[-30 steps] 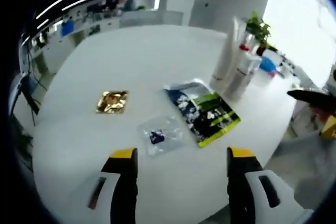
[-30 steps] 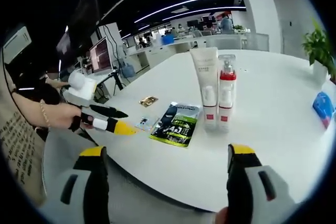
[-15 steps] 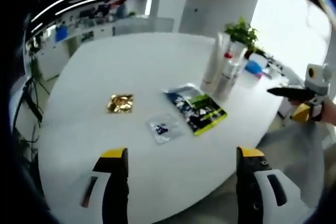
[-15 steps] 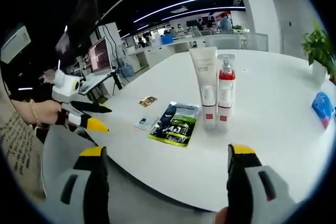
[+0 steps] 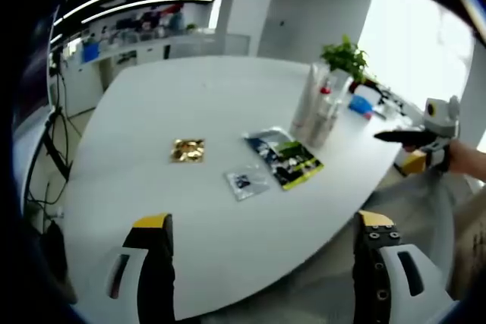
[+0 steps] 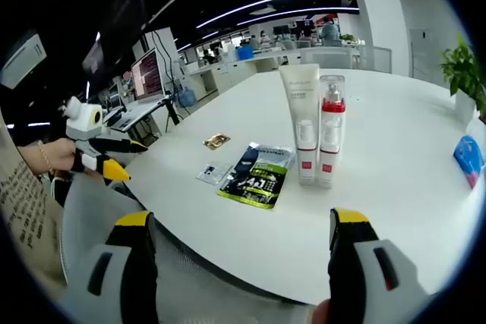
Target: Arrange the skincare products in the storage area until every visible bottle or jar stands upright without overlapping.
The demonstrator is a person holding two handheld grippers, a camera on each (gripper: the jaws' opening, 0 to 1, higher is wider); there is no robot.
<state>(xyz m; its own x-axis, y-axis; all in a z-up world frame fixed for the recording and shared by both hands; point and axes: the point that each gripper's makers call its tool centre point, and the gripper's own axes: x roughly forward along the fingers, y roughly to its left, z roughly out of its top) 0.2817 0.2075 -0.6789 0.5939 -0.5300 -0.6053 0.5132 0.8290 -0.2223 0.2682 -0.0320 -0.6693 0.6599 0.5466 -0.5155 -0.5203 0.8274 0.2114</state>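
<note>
A white tube and a pump bottle with a red collar stand upright, side by side and touching, on the white table. Flat beside the tube lies a dark and green packet, then a small clear packet, then a gold packet (the farthest from the tube). The right gripper hangs off the table's edge, jaws wide apart, holding nothing. The left gripper is also spread wide and holds nothing.
</note>
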